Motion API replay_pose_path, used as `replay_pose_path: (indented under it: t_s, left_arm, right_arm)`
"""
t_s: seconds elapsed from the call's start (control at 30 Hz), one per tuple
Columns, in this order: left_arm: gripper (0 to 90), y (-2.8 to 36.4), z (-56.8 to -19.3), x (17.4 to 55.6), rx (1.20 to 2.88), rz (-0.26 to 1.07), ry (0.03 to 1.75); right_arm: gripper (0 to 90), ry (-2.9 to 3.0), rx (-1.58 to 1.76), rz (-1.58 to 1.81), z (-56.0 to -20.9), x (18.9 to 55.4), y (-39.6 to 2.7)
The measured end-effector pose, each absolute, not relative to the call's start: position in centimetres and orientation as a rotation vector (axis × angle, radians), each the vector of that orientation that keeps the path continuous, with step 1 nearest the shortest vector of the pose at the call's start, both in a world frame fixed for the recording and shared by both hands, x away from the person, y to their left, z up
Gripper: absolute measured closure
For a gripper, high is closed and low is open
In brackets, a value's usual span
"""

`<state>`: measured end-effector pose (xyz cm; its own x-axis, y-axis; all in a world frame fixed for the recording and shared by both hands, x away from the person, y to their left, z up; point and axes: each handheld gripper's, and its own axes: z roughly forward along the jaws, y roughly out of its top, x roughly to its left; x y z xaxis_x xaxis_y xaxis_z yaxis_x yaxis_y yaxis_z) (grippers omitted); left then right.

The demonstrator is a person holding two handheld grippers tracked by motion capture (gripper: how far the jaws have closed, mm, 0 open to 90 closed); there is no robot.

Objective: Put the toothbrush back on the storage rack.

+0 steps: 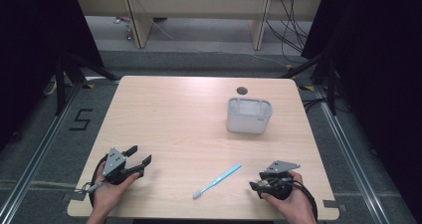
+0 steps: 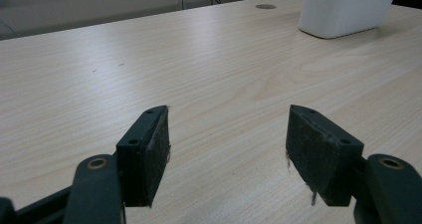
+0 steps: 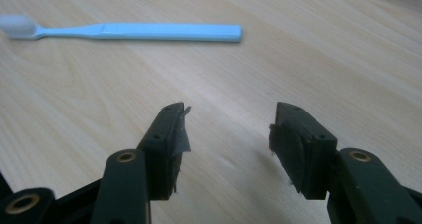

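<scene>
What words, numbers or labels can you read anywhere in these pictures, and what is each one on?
"5": black marking on the grey floor, left of the table.
Small dark mark on the front of the white container: too small and blurred to read.
Light blue toothbrush: no print to be seen on it.
Left gripper and right gripper: no lettering to be seen on them.

White cup (image 2: 348, 7) cut off by the top edge; its inside is hidden
</scene>
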<state>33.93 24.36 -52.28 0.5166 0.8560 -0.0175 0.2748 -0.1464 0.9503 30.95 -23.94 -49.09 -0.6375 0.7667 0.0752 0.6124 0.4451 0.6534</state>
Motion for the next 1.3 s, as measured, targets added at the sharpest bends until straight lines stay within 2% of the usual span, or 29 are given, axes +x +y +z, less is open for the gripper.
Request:
replay_pose_path:
  t_s: [0.17, 0.4, 1.07, 1.3]
  left_arm:
    - [33.4, 24.3, -52.3, 33.9, 1.689, 0.680, 0.960]
    - [33.6, 24.3, -52.3, 33.9, 1.691, 0.676, 0.963]
    - [34.2, 24.2, -52.3, 33.9, 1.689, 0.678, 0.961]
    - [34.4, 24.2, -52.3, 33.9, 1.696, 0.679, 0.955]
  right_arm:
    - [47.4, 2.536, 1.081, 0.922, -48.4, 31.3, -23.3]
    - [42.9, 2.619, 0.910, 0.835, -46.8, 32.5, -22.3]
    - [43.7, 2.828, 0.622, 0.684, -45.4, 34.9, -21.0]
    - [45.8, 2.947, 0.403, 0.538, -44.9, 35.9, -19.9]
